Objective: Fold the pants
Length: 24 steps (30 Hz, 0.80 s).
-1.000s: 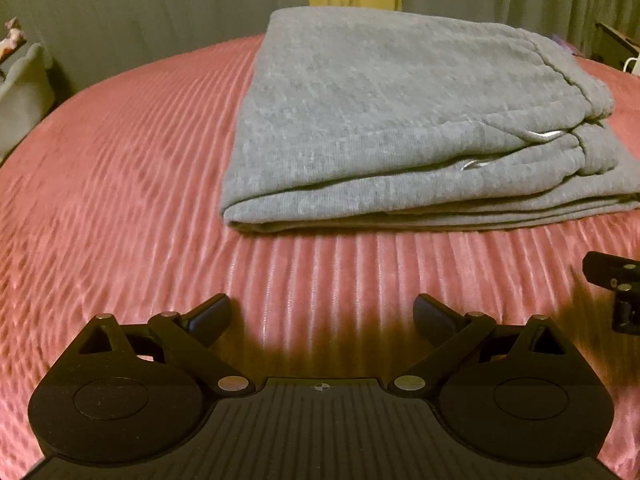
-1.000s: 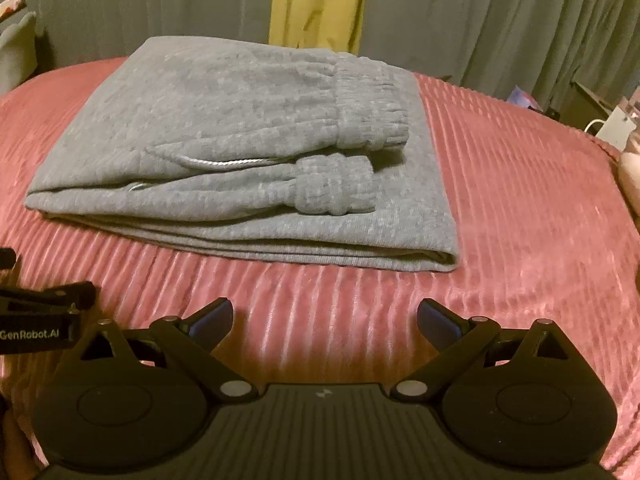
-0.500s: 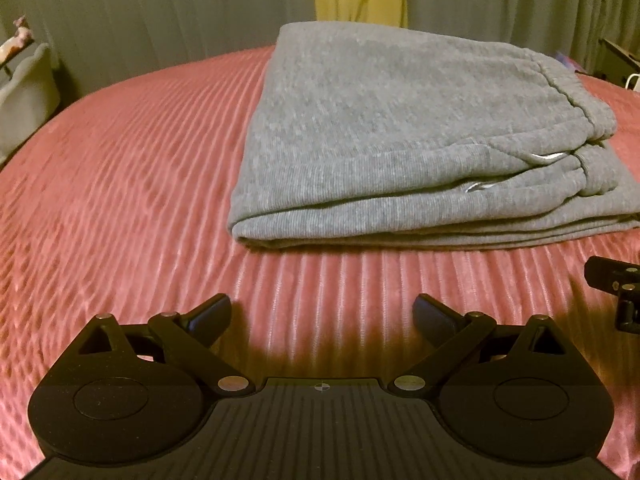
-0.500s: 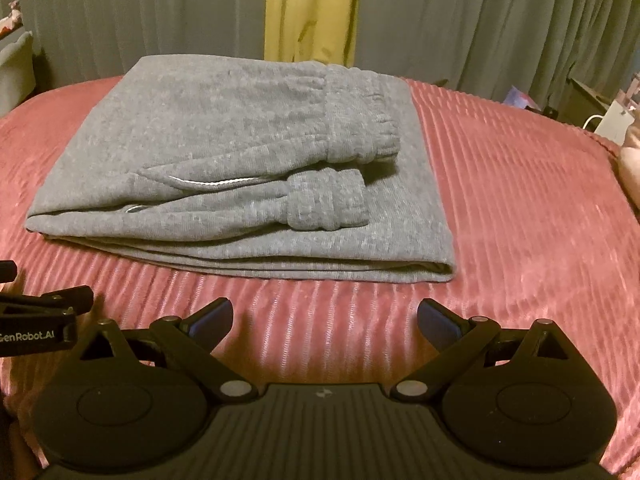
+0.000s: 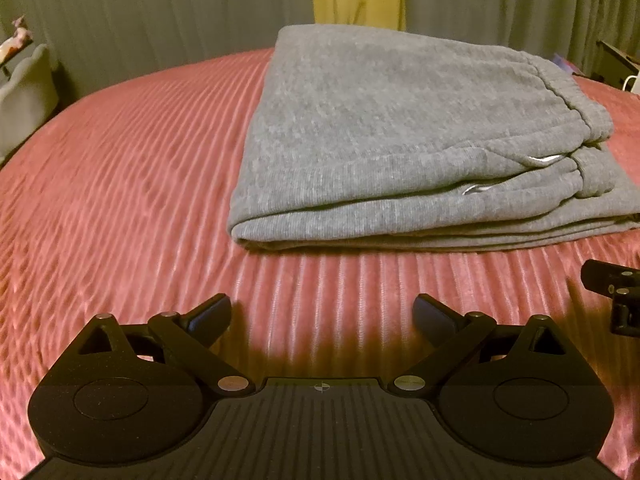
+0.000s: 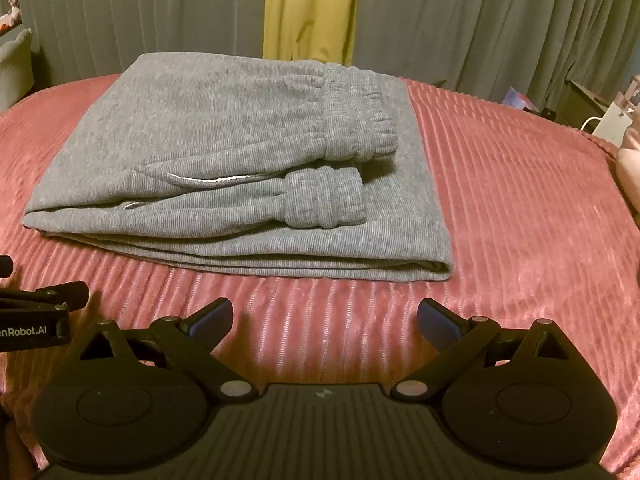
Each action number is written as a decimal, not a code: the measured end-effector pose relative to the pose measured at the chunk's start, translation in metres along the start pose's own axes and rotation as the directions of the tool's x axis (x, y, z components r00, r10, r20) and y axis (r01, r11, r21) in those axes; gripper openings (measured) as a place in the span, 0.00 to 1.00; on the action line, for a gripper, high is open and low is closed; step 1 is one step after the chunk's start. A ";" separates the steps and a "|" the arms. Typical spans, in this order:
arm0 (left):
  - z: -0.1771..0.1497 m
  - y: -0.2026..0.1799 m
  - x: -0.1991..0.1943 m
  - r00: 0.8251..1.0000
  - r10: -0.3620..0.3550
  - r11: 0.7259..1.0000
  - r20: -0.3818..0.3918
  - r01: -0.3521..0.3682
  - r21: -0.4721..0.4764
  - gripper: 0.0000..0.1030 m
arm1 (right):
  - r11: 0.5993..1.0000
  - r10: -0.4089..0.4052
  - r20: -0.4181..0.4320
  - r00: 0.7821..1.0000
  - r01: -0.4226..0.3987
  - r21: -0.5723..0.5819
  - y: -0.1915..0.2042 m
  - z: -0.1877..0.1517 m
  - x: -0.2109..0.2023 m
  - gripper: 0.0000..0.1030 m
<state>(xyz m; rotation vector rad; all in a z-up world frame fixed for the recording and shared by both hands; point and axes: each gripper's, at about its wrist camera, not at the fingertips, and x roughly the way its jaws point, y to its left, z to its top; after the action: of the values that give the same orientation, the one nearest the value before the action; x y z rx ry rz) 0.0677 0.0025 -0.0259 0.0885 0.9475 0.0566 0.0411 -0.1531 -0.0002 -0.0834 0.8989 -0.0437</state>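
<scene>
— Both grippers have drawn back a little from the pile over the last second; the grey pants (image 6: 236,168) sit smaller and further up in each wrist view than they did, and nothing on the bed has shifted.

— So where do the pants lie now?

— On the ribbed pink bedspread (image 6: 520,200), folded into a flat stack of several layers. The cuffs (image 6: 324,200) lie on top toward the right side, and a white drawstring (image 6: 208,179) peeks out of a fold beside them.

— And the tools?

— The left gripper (image 5: 322,314) hovers over bare bedspread short of the stack's near edge, fingers spread wide, holding nothing. The right gripper (image 6: 325,318) does the same alongside it, fingers apart and empty. Each shows at the edge of the other's view, so they hang close together.

— Why hold them off like that?

— My guess: the folding looks finished, so the fingers are kept clear of the cloth to avoid dragging a layer loose. The edges line up fairly well, and I see no leg left trailing.
</scene>
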 end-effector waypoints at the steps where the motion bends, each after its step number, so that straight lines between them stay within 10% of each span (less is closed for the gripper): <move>1: 0.000 0.000 0.000 1.000 0.001 1.000 0.000 -0.001 0.001 0.98 | 1.000 0.000 -0.001 1.000 0.000 0.001 0.000 0.000 0.000 0.96; 24: 0.000 -0.001 0.000 1.000 0.001 1.000 -0.002 -0.001 0.014 0.98 | 1.000 0.000 -0.003 1.000 0.000 0.016 -0.005 -0.001 0.000 0.96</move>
<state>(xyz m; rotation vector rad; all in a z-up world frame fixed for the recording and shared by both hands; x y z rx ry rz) 0.0677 0.0016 -0.0263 0.1022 0.9499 0.0514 0.0402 -0.1580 -0.0005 -0.0682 0.9013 -0.0515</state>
